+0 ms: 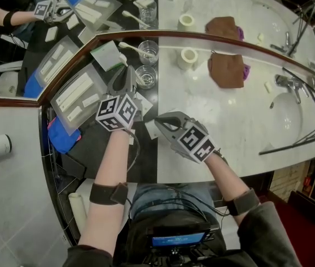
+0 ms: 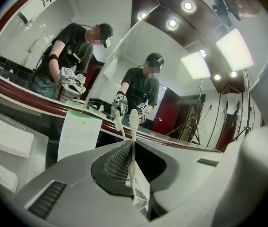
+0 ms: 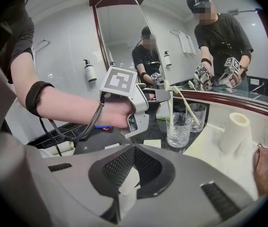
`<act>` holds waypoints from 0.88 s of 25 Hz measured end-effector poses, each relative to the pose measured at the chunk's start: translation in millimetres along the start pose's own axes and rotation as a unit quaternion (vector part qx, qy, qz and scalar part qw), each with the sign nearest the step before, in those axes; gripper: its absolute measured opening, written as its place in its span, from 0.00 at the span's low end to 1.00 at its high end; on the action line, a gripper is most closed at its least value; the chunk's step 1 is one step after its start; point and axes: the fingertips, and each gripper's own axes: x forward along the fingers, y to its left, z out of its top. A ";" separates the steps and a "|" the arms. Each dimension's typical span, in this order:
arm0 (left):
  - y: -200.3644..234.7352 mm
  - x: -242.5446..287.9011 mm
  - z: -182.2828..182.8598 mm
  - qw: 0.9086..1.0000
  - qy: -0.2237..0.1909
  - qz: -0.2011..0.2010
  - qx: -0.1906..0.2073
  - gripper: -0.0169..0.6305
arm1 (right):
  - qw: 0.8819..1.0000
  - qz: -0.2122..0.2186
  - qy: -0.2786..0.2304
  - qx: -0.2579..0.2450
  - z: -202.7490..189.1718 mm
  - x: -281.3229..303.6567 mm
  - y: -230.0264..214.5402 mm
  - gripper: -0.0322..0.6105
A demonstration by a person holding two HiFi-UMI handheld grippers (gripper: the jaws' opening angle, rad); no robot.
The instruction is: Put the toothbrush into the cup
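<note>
My left gripper [image 1: 130,72] is shut on a white toothbrush [image 2: 133,148], which stands upright between its jaws with the head on top. In the right gripper view the left gripper [image 3: 164,96] holds the toothbrush [image 3: 169,109] over an empty glass cup [image 3: 177,129], and its lower end dips inside the rim. This cup [image 1: 145,77] stands on the dark counter near the mirror. My right gripper [image 1: 158,121] rests shut just right of it, a white scrap of wrapper [image 3: 126,182] pinched between its jaws.
A second glass [image 1: 148,52] behind the first holds another toothbrush [image 1: 128,46]. To the right are a paper roll [image 1: 189,55], a brown cloth [image 1: 226,70] and a sink [image 1: 284,115] with its faucet [image 1: 288,82]. Clear packs [image 1: 79,96] lie to the left.
</note>
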 end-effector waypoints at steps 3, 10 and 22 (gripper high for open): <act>1.6 2.8 -7.7 1.000 0.015 0.007 0.005 0.07 | 1.000 -0.001 0.000 0.005 -2.3 -0.2 -0.9 0.05; 5.5 6.9 -18.6 0.999 0.041 0.017 0.013 0.07 | 1.000 -0.002 -0.002 0.009 -3.7 0.9 -0.5 0.05; 4.1 10.0 -30.0 0.997 0.071 0.011 0.013 0.32 | 1.000 -0.003 0.000 0.014 -8.5 -0.3 0.1 0.05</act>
